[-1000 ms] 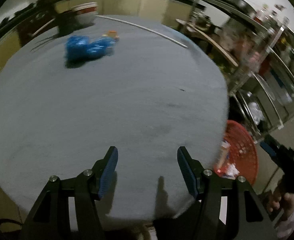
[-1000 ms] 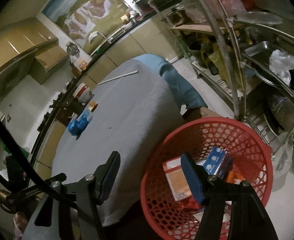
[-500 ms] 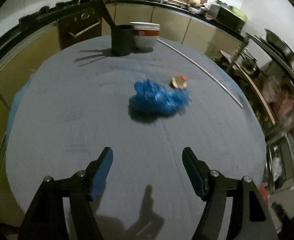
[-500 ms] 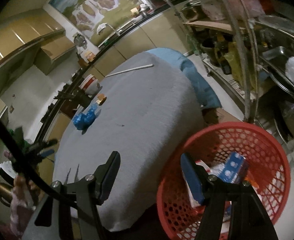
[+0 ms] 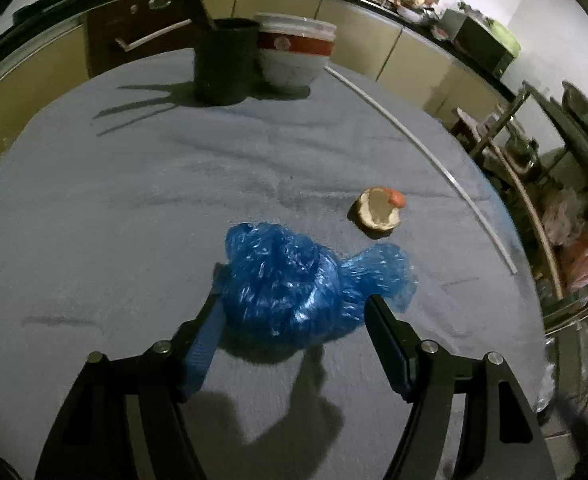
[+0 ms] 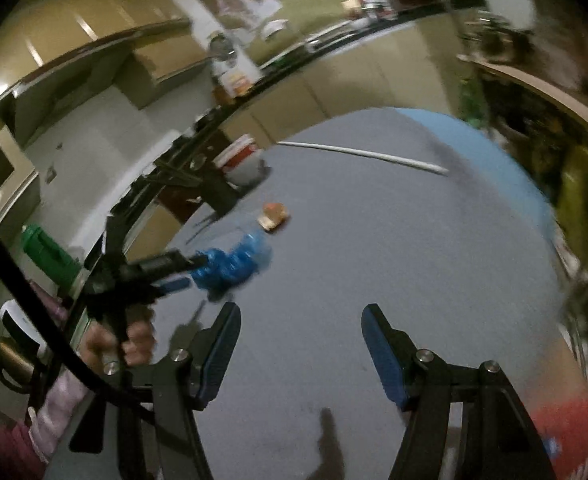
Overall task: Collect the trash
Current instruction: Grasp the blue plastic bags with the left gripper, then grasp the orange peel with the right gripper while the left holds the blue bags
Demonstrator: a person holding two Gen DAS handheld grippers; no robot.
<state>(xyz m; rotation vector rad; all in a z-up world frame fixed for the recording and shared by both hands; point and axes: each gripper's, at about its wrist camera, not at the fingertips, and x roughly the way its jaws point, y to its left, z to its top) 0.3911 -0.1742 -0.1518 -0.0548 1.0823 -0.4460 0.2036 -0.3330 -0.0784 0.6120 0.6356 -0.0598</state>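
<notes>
- Left tool (image 5: 294, 304) is low, fingers spread wide apart, gripped by a hand (image 6: 134, 340).
- Right tool (image 6: 299, 316) hovers, fingers spread wide.

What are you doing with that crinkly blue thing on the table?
Someone is tidying up trash with a gripper in each hand. The left gripper is open, with the crumpled blue plastic bag sitting between its two fingers on the gray table, not squeezed yet. A bitten piece of food lies just past the bag. The right gripper is open and empty above the table. A black cup and a bowl stand at the far side.
</notes>
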